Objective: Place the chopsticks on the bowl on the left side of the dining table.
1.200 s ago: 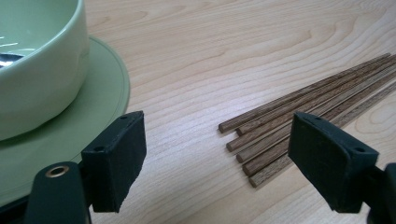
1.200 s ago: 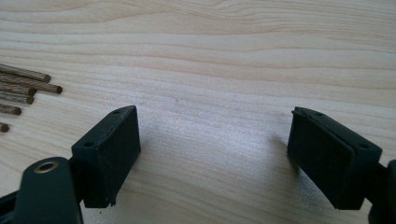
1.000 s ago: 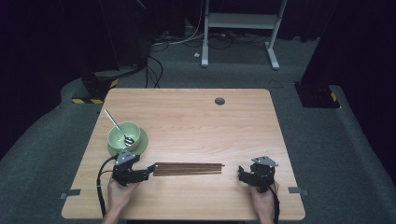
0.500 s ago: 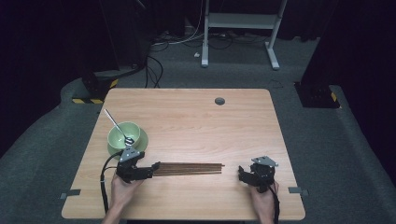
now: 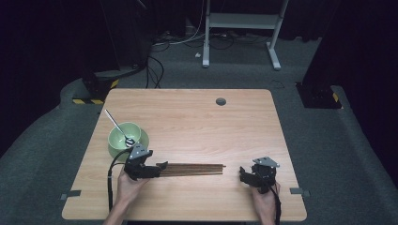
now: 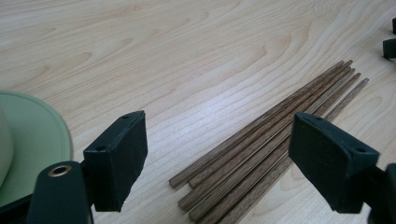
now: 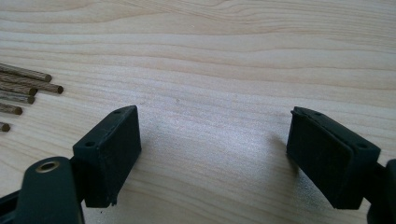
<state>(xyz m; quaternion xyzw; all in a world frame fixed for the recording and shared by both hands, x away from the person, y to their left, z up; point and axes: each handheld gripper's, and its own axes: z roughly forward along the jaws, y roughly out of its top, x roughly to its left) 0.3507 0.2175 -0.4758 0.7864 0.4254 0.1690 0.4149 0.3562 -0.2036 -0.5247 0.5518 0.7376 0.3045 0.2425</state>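
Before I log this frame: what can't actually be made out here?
- Exact count of the chopsticks: in the left gripper view their near ends run under the bottom edge; too small in the high view.
- Bowl: cut off by the left edge of the left gripper view.
- Spoon: too small in the high view to tell what the bowl holds.
- Right tool: open over bare table.

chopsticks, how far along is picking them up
Nothing looks done yet: the chopsticks all lie flat in a bundle on the table. In hand: the left gripper is open with its jaws either side of their near ends. Closing and lifting are left. The right gripper is open over bare wood.
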